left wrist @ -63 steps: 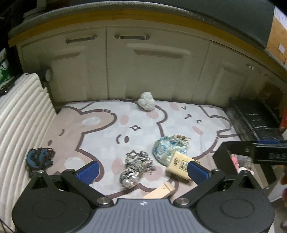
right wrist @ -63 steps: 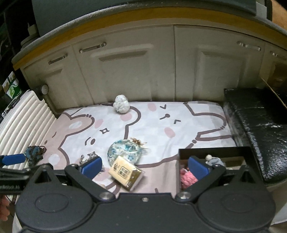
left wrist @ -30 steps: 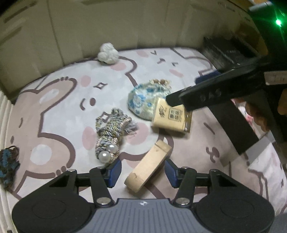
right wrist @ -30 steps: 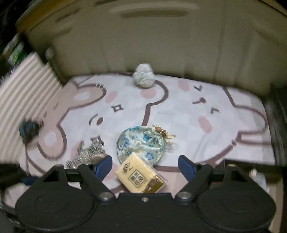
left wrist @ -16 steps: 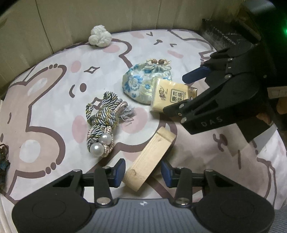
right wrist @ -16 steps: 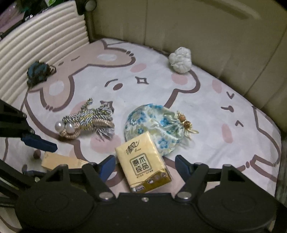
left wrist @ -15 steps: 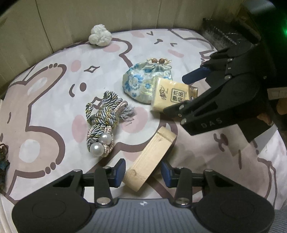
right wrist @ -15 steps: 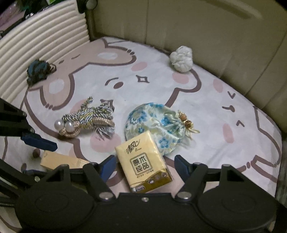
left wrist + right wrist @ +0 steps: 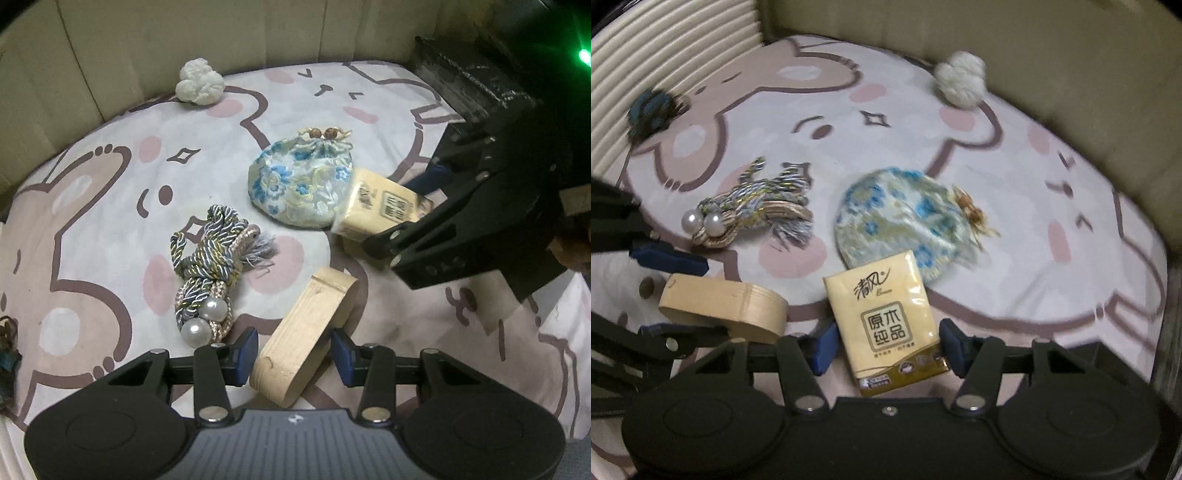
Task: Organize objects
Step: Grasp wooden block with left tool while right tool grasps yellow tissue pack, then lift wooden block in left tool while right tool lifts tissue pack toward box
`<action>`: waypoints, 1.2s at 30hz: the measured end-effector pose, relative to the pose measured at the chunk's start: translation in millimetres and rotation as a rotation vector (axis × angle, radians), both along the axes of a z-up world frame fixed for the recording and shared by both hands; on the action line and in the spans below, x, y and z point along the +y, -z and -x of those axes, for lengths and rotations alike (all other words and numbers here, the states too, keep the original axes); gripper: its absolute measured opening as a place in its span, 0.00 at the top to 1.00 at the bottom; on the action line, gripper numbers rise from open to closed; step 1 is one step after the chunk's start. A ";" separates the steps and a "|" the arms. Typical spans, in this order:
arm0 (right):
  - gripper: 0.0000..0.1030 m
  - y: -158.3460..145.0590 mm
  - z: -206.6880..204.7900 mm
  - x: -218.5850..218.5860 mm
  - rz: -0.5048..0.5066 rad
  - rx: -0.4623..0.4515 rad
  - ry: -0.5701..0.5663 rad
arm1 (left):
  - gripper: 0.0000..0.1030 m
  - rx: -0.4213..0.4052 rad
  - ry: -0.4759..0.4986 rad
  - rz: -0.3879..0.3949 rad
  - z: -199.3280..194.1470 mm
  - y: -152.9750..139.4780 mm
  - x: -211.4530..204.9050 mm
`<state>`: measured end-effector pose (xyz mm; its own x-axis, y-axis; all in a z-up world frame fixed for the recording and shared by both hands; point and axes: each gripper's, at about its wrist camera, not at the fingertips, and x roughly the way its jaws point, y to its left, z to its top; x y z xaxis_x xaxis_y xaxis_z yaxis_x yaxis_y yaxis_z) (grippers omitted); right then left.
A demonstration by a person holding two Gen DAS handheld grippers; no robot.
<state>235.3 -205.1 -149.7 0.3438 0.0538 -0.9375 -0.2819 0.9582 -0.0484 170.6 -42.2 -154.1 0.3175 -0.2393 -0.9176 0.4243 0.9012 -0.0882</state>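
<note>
My left gripper [image 9: 294, 350] has its blue pads on both sides of a wooden block [image 9: 306, 328] that lies on the cartoon-print mat [image 9: 92, 229]; the block [image 9: 727, 304] also shows in the right wrist view. My right gripper [image 9: 886, 345] is closed around a yellow tissue pack [image 9: 886, 325], whose far end [image 9: 376, 206] looks lifted off the mat. A blue floral pouch [image 9: 301, 184] lies just behind the pack. A braided cord with two pearls [image 9: 212, 273] lies left of the block.
A white knitted ball [image 9: 199, 83] sits at the mat's far edge by the cabinet doors. A dark blue yarn bundle [image 9: 652, 110] lies at the left by a ribbed white cushion [image 9: 665, 48]. A black box [image 9: 476, 77] stands at the right.
Both grippers came down from a high view to the mat. The left one has closed in on the wooden block. The right one has narrowed onto the tissue pack and tipped it up.
</note>
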 end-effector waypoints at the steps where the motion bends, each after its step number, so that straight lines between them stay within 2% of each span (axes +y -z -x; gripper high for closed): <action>1: 0.43 -1.0 -0.6 -4.6 -0.017 0.012 0.036 | 0.56 0.003 -0.003 0.004 -0.8 0.2 0.0; 5: 0.43 -2.9 -0.6 -15.3 -0.060 0.036 0.130 | 0.57 0.023 0.006 0.027 -2.6 1.1 -4.0; 8: 0.43 -4.2 0.5 -14.5 -0.077 0.046 0.142 | 0.57 0.034 0.032 0.031 -1.7 1.3 -10.5; 12: 0.43 -5.8 2.0 -8.9 -0.082 0.056 0.126 | 0.64 0.045 0.037 -0.008 -1.8 5.4 -16.3; 16: 0.43 -8.6 3.1 -8.8 -0.098 0.062 0.141 | 0.71 0.046 0.014 0.009 -2.5 3.8 -14.2; 19: 0.43 -13.0 4.2 -12.9 -0.116 0.054 0.173 | 0.76 0.029 -0.028 0.025 -3.4 -1.6 -9.5; 28: 0.43 -32.6 8.5 -23.4 -0.147 0.000 0.254 | 0.76 -0.037 -0.211 0.089 -10.5 -24.1 17.0; 36: 0.43 -58.8 15.3 -25.4 -0.202 -0.066 0.300 | 0.76 -0.130 -0.329 0.130 -8.2 -52.0 30.3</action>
<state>220.0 -230.5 -90.9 0.4317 0.1235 -0.8935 0.0103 0.9898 0.1418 178.8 -11.9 -102.1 0.5085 -0.2166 -0.8334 0.1290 0.9761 -0.1751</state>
